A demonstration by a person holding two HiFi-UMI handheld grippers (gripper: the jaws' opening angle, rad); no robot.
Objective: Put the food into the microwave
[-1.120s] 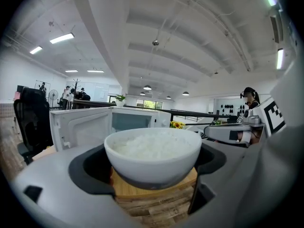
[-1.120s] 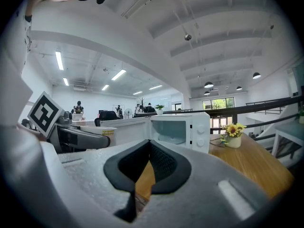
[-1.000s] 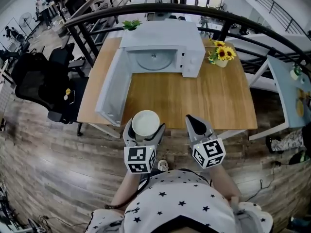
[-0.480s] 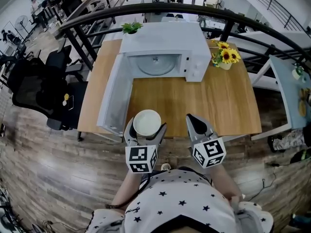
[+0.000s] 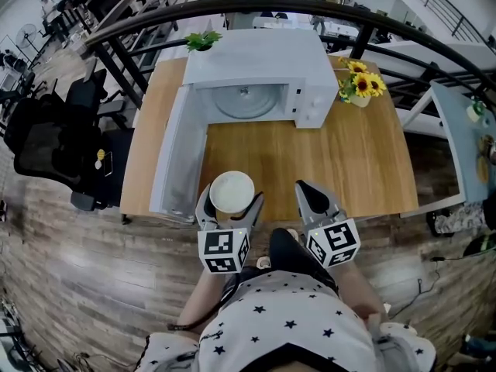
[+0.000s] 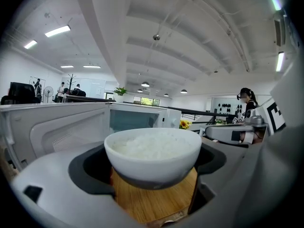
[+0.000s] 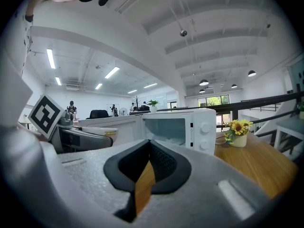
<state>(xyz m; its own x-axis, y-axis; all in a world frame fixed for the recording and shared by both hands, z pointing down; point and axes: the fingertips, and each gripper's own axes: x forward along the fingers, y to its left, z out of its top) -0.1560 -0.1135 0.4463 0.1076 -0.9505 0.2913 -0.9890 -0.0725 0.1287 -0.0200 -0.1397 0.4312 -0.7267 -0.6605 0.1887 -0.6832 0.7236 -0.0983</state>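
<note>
A white bowl of rice [image 5: 232, 192] sits between the jaws of my left gripper [image 5: 229, 201], which is shut on it, above the near edge of the wooden table [image 5: 341, 153]. In the left gripper view the bowl of rice [image 6: 153, 156] fills the middle, with the microwave [image 6: 135, 119] behind it. The white microwave [image 5: 260, 72] stands at the table's far side, its door [image 5: 172, 157] swung open to the left and its cavity [image 5: 246, 101] showing a glass turntable. My right gripper [image 5: 313, 198] hovers to the right of the bowl, shut and holding nothing. The right gripper view shows its jaws closed on nothing, facing the microwave [image 7: 178, 127].
A vase of sunflowers [image 5: 358, 87] stands right of the microwave, and a small green plant [image 5: 201, 41] sits behind it. A black railing [image 5: 232, 10] arcs behind the table. Black office chairs [image 5: 58, 142] stand at the left. The person's dark shoe [image 5: 283, 246] shows by the table edge.
The table and microwave have drawn closer in the head view. A shoe has come into sight between the grippers. The bowl stays held; both grippers keep their places.
</note>
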